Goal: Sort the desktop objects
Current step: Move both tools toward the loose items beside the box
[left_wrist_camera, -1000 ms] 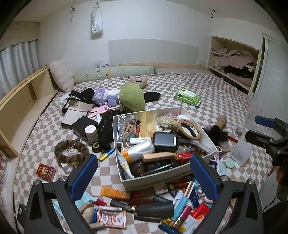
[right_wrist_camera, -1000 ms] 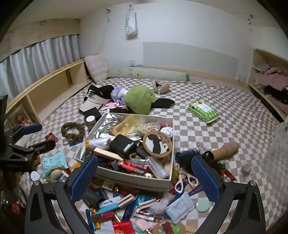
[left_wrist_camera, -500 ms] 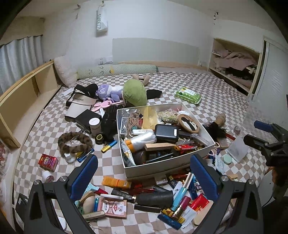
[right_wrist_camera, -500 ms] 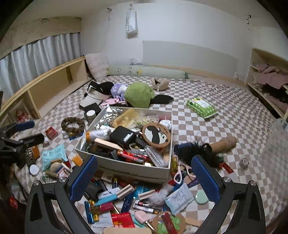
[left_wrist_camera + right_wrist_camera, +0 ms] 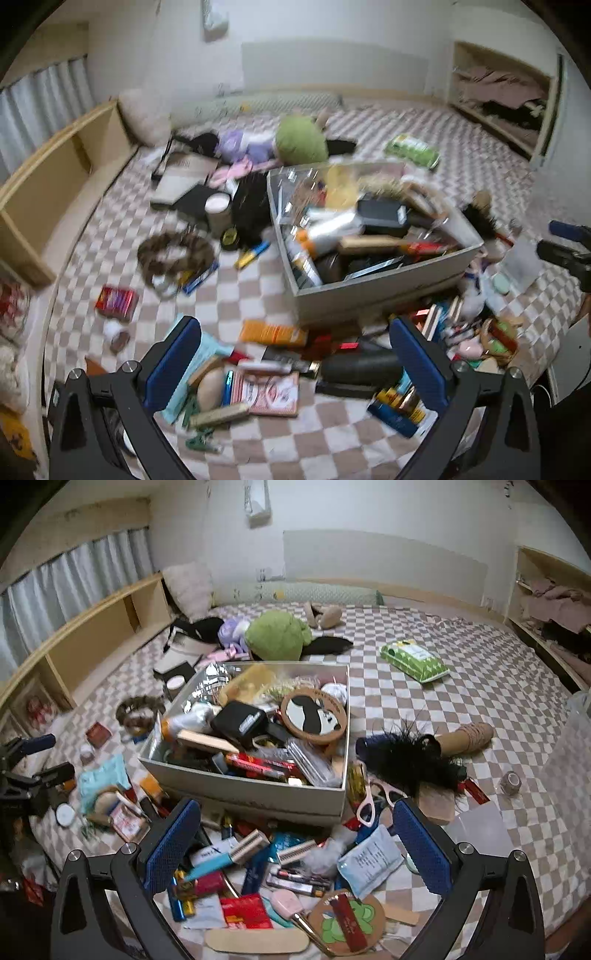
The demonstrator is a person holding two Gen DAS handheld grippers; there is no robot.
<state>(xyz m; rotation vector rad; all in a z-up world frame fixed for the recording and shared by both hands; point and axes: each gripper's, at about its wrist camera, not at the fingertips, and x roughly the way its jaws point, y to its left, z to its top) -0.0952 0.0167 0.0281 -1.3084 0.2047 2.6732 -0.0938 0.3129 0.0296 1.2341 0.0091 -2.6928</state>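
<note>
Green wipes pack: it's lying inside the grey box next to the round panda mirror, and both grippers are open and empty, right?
Not quite. The right wrist view shows the green wipes pack lying on the checkered bedspread, outside the grey box and apart from it. The round panda mirror is in the box, and both grippers, left gripper and right gripper, are open and empty.

Motion blur smears my whole left wrist view: the items piled in the grey box (image 5: 384, 291) run together, and print on the red card pack (image 5: 271, 393) is unreadable. In my right wrist view, the box wall hides whatever lies at its bottom, the wooden stick (image 5: 256, 941) is partly cut off by the bottom edge, and the shelf clothes (image 5: 554, 602) run off the right edge.
</note>
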